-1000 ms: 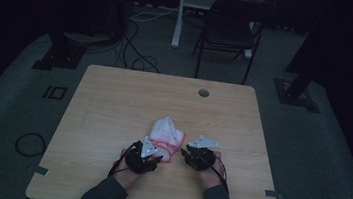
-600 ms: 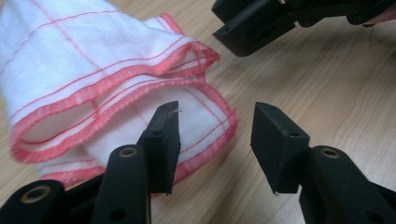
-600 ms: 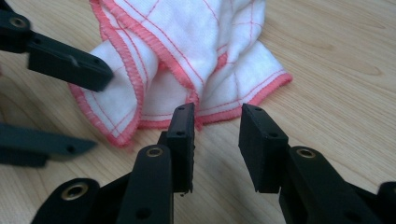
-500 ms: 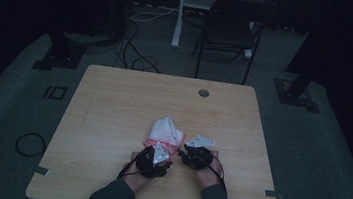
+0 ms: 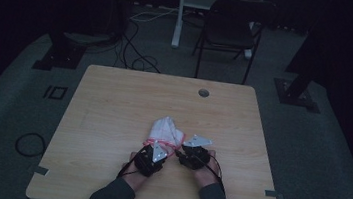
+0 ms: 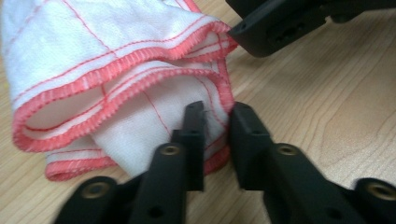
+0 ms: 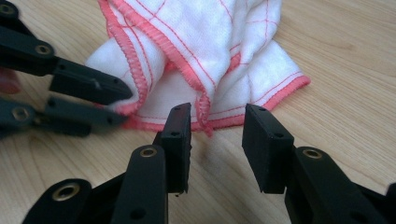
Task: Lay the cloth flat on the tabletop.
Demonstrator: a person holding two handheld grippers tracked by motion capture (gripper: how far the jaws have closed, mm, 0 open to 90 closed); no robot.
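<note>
A crumpled white cloth with thin red grid lines and a pink-red stitched hem (image 5: 165, 131) lies bunched on the light wooden desk (image 5: 113, 107), on the person's side of its middle and just ahead of both hands. The left tool (image 6: 215, 119) has just been closing, and in the left gripper view its two black jaws stand close together with the hemmed corner of the cloth (image 6: 116, 88) between them, a narrow gap left at the tips; the hem runs down into that gap, so the corner looks pinched, though the contact itself is partly hidden by the jaws. The right tool (image 7: 217, 122) has been opening: in the right gripper view its jaws stand clearly apart over bare wood, with the near hem of the cloth (image 7: 201, 51) just beyond the tips and nothing between them. In the high view the two tools sit side by side, close to each other, at the cloth's near edge.
</note>
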